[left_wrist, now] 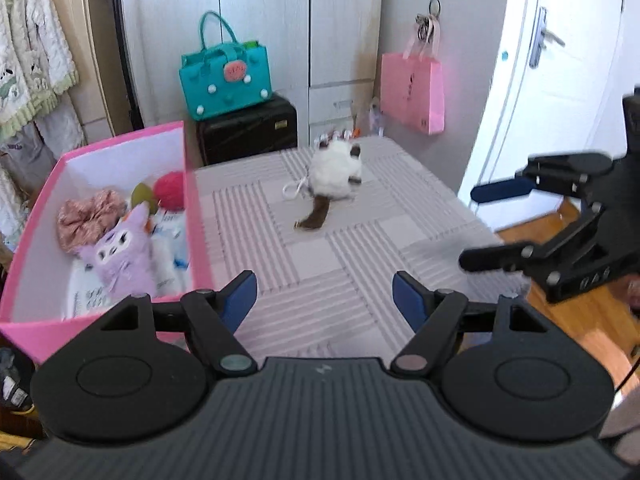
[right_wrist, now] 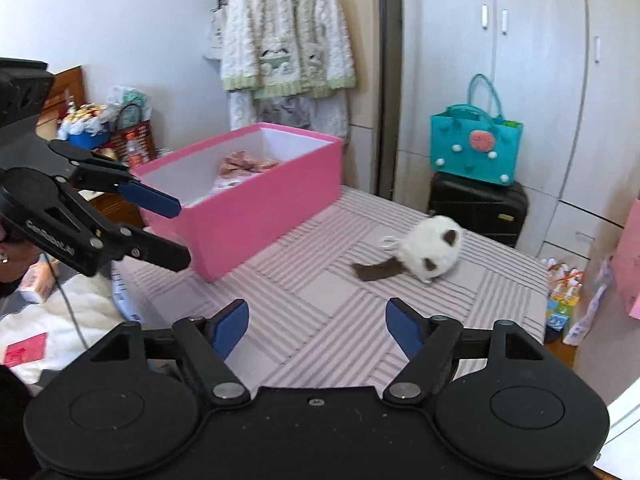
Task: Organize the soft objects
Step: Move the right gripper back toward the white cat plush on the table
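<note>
Both tongs (left_wrist: 324, 300) (right_wrist: 316, 326) spread, level, empty.

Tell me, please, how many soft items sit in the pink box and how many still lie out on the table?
In the pink box: 4 (purple plush, pink scrunchie, green piece, red ball)
On the table: 1 (white plush)
Total: 5

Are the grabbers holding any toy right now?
No. Both the left gripper and right gripper are open and empty; the white plush cat lies untouched on the table.
</note>
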